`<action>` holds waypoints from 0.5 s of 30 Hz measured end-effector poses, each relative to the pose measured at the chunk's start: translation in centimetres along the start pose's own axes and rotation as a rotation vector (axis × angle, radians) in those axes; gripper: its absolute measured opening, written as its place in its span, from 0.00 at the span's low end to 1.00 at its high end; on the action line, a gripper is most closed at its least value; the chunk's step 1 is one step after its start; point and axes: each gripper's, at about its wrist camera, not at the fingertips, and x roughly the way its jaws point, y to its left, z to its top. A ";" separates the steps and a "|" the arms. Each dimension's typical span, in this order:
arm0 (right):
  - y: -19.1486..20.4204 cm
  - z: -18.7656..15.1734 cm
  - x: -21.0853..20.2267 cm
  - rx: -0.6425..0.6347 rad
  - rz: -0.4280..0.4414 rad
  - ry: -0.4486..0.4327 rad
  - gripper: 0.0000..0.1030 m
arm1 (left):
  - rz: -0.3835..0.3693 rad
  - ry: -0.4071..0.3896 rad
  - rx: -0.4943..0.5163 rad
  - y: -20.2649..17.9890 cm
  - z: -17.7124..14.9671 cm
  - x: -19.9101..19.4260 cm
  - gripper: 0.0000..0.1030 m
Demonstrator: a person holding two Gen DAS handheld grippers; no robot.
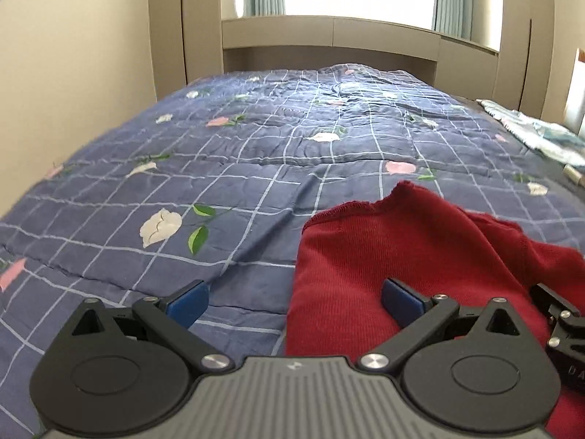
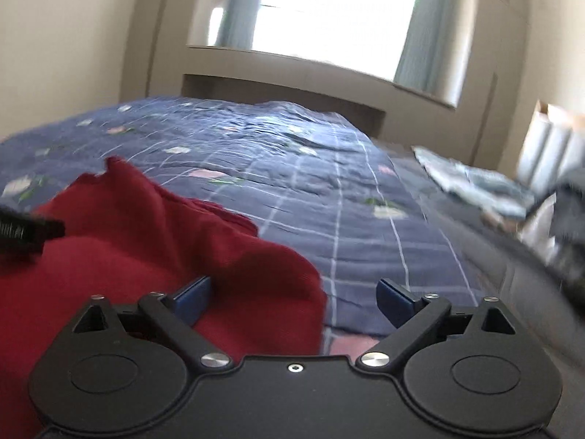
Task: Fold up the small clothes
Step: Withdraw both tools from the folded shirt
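Dark red knit cloth [image 1: 420,256], soft and ribbed, with a stitched hem along its far edge. Lying loose and rumpled on the blue checked bed cover [image 1: 237,153], near the front. Far edge bumpy and lifted into a small peak. One part folded over another, with a thin layer peeking out underneath on the right side.

Very little here can be read. On the right gripper [image 1: 570,347], seen at the right edge of the left wrist view, pale letters stand on its black body: "D A", then the frame cuts them off. In the right wrist view the left gripper [image 2: 25,232] at the far left carries some pale marks too, but they are blurred past reading. Nothing else bears any writing.
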 end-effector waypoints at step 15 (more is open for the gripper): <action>-0.7 -0.5 0.3 0.063 0.010 0.001 0.99 | -0.016 0.002 -0.023 0.4 -0.5 0.7 1.00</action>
